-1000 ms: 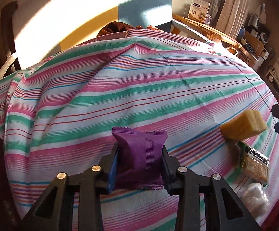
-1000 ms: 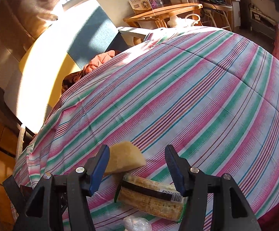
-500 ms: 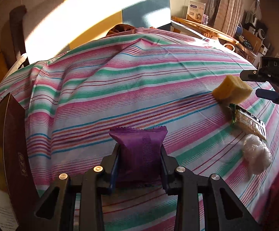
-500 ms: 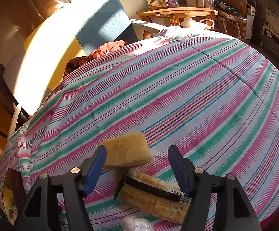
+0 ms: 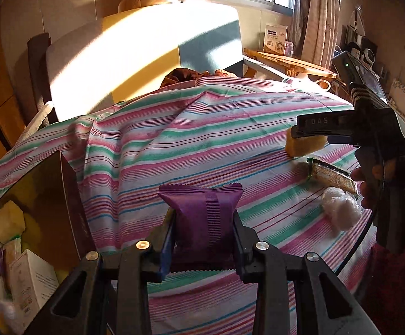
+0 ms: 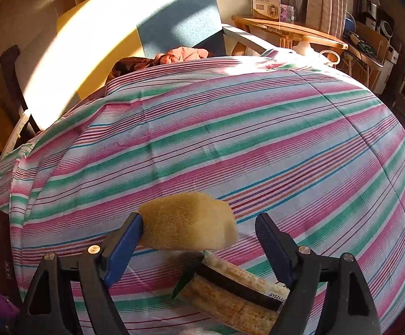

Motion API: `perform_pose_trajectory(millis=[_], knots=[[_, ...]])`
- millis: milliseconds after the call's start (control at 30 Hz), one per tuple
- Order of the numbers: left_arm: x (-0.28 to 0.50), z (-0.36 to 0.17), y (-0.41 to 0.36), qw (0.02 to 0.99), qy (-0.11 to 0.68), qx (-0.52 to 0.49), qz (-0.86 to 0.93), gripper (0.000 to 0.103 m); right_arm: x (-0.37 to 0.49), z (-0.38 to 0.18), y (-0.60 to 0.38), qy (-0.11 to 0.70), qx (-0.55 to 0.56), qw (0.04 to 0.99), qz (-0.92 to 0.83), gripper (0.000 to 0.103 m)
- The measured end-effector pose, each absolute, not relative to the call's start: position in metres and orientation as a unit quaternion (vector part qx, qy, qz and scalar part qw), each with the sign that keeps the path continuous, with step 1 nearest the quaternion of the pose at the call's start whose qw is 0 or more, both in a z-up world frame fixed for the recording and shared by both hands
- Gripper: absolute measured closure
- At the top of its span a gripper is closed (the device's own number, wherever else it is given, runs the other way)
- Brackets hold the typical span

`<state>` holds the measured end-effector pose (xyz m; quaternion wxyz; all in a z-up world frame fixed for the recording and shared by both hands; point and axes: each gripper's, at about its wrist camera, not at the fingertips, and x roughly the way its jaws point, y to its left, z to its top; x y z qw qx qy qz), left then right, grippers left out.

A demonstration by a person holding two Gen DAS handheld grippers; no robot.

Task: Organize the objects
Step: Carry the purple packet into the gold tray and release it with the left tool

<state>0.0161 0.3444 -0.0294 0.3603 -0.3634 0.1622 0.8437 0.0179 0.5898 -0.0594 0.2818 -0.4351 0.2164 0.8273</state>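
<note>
Left wrist camera close behind its fingers (image 5: 171,240), angled down across the striped bedspread (image 5: 202,128) toward the window, right wrist camera likewise low and near, both sharing the yellow sponge (image 6: 188,229) (image 5: 304,145), cracker packet (image 6: 230,298) (image 5: 332,174), headboard.

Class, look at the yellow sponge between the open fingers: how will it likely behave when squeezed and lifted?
The sponge looks porous, so it probably squashes and weighs little. Its rough surface should resist slipping. Its flat block shape makes rolling unlikely.

Purple packet (image 5: 202,217) upright; yellow sponge (image 6: 188,230) beside cracker pack (image 6: 230,298).
</note>
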Motion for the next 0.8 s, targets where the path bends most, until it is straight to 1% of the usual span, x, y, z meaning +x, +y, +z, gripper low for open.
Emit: perform_pose_trajectory(millis=[167,467,567,667,800], knots=[[0.015,-0.020,0.323,0.354,0.148,-0.365,0.848,0.067,0.012,-0.063,0.584,0.201,-0.445,0.270,0.830,0.019],[0.016,-0.009,0.289,0.349,0.123,-0.371,0.852,0.067,0.008,-0.068,0.583,0.214,-0.448,0.250,0.831,0.019],[0.017,-0.006,0.280,0.348,0.113,-0.374,0.852,0.067,0.011,-0.066,0.588,0.228,-0.442,0.252,0.830,0.019],[0.017,-0.003,0.273,0.348,0.105,-0.376,0.852,0.067,0.019,-0.055,0.595,0.243,-0.410,0.257,0.841,0.019],[0.016,0.001,0.268,0.349,0.095,-0.376,0.853,0.067,0.025,-0.058,0.607,0.285,-0.399,0.258,0.832,0.019]])
